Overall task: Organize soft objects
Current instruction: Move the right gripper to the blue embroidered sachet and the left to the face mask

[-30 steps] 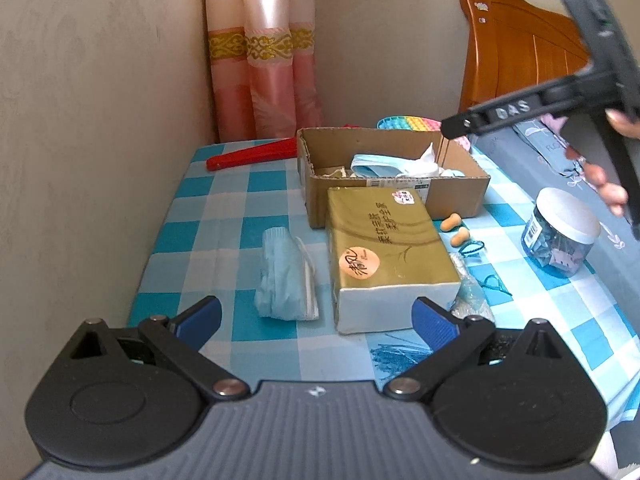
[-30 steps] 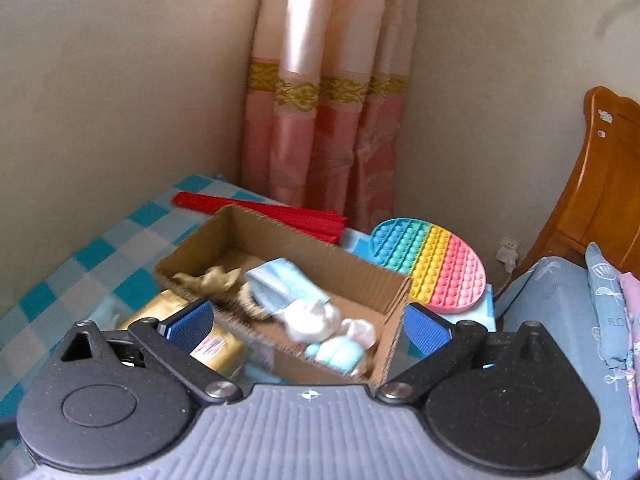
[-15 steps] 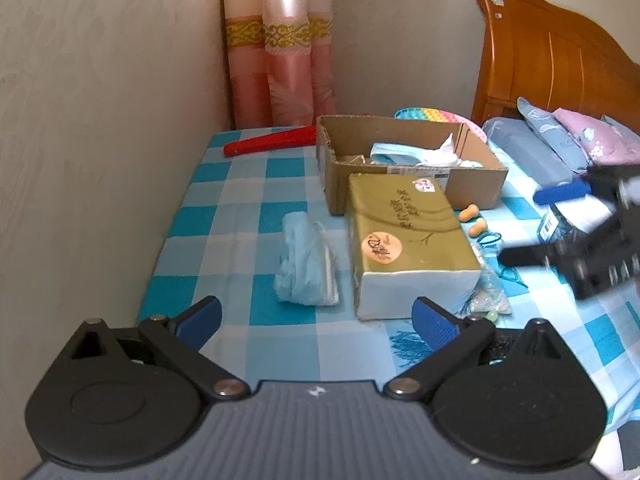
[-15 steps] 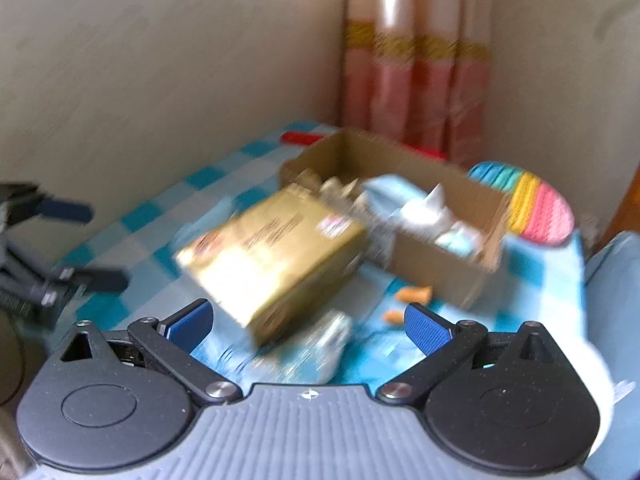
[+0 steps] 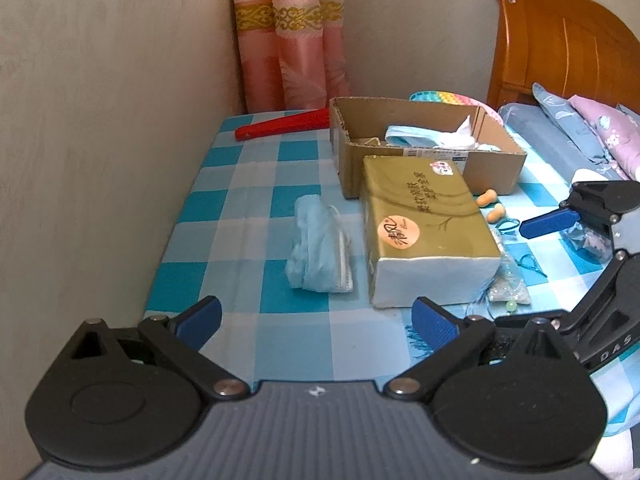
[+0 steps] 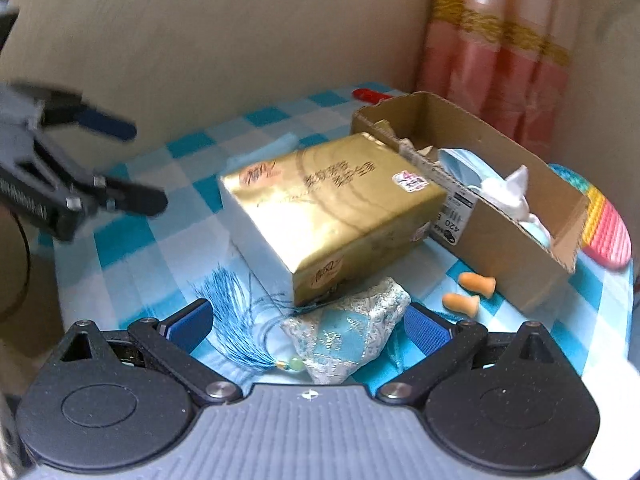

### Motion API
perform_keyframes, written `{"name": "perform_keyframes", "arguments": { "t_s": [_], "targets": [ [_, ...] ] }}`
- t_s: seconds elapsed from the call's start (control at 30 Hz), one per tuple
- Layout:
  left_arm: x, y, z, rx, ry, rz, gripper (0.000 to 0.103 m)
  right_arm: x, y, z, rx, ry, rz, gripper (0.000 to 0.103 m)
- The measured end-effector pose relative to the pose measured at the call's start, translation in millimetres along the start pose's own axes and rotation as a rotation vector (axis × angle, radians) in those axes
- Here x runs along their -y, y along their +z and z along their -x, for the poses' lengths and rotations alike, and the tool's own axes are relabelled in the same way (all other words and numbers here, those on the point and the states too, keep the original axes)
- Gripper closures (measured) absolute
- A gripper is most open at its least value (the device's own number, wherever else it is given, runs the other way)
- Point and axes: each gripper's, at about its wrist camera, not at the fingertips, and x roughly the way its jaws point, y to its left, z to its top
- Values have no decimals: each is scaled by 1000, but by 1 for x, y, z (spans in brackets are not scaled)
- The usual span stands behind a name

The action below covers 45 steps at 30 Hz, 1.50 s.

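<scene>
A crumpled pile of blue face masks (image 5: 316, 252) lies on the checked tablecloth, left of a gold tissue pack (image 5: 424, 224). My left gripper (image 5: 316, 316) hangs open in front of both, holding nothing. Behind the pack stands a cardboard box (image 5: 348, 160) with a blue mask and white tissue inside. My right gripper (image 6: 306, 322) is open and low over the table. A brocade sachet (image 6: 348, 336) with a blue tassel (image 6: 236, 312) lies between its fingers, untouched. The sachet's far corner is tucked under the tissue pack (image 6: 332, 208). Two orange earplugs (image 6: 468, 292) lie beside the box (image 6: 500, 216).
A red folded fan (image 5: 284, 128) lies behind the box by the curtain. A rainbow pop-it toy (image 6: 604, 224) sits past the box. The wall runs along the table's left side. A bed with pillows (image 5: 592, 128) and a wooden headboard (image 5: 560, 52) borders the right.
My right gripper has swung from above the box down to the table's front right, and now frames the sachet. My left gripper has shifted slightly and stays open.
</scene>
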Motion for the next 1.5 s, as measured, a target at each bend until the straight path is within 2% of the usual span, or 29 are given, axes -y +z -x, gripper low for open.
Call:
{"name": "perform_keyframes", "arguments": {
  "t_s": [0.27, 0.53, 0.87, 1.17, 1.5],
  "targets": [
    [2, 2, -9, -27, 24, 12, 2, -1, 5, -18, -62, 10, 198, 0],
    [3, 2, -16, -46, 30, 20, 2, 8, 10, -33, -96, 62, 229, 0],
    [0, -3, -18, -52, 13, 29, 2, -10, -8, -19, -135, 123, 159, 0],
    [-10, -7, -25, -45, 6, 49, 2, -29, -29, -8, -119, 70, 0, 0],
    [-18, -10, -47, 0, 13, 61, 2, -34, -39, -4, -49, 10, -81, 0]
  ]
}}
